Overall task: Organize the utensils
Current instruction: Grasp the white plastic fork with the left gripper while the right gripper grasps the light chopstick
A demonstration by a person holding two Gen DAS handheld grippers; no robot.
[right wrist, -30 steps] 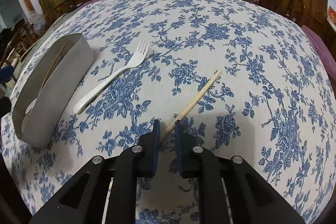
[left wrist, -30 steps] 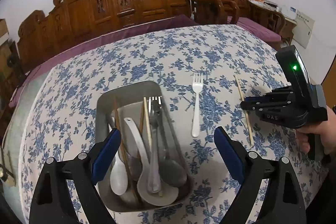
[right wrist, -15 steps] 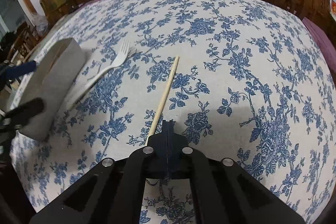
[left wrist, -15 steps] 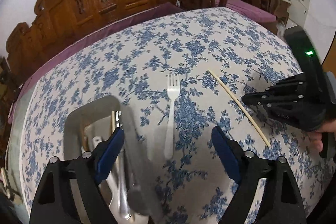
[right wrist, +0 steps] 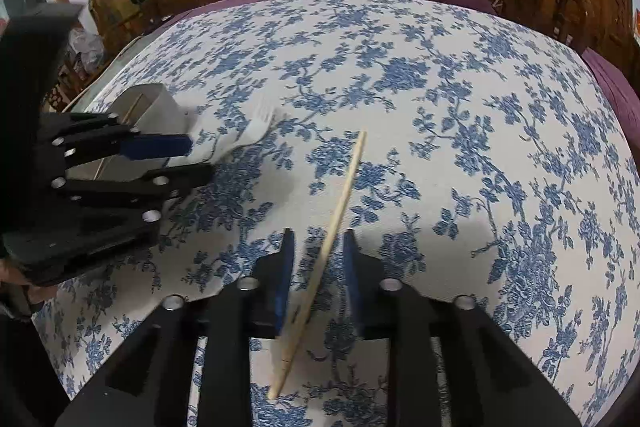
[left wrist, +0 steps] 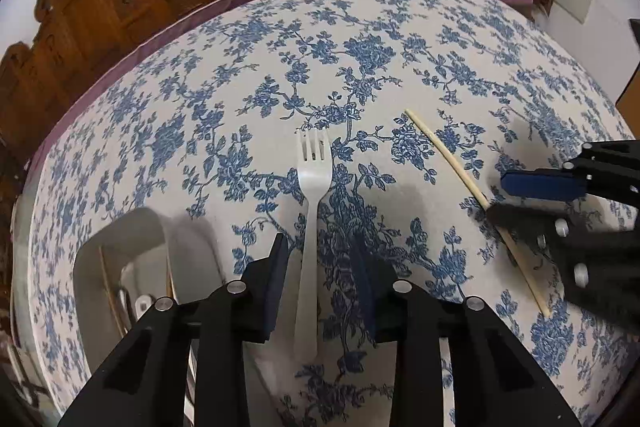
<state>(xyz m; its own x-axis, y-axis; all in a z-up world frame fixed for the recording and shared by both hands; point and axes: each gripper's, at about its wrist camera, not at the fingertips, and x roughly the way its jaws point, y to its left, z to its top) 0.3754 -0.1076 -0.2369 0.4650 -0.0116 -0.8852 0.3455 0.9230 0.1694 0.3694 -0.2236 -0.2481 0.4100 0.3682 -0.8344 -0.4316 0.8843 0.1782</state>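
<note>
Left gripper [left wrist: 320, 259]: jaws parted, now straddling the handle of the white fork [left wrist: 310, 227] after swinging away from the metal tray [left wrist: 120, 247], which sits just beside it on the bench [left wrist: 400, 27]. Right gripper [right wrist: 318, 255]: jaws, clenched half a second ago, now released around the wooden chopstick [right wrist: 340, 203], not visibly touching it. Both utensils lie flat on the bench; each probably awaits a fresh grasp before transfer to the tray.

The metal container [left wrist: 120, 247] left of the left gripper [left wrist: 320, 283] is cut by that gripper's body, its contents mostly hidden. The white fork [right wrist: 256, 131] beyond the right gripper [right wrist: 318, 267] is blurred. The chopstick [left wrist: 460, 175] passes behind dark fingers [left wrist: 540, 183].
</note>
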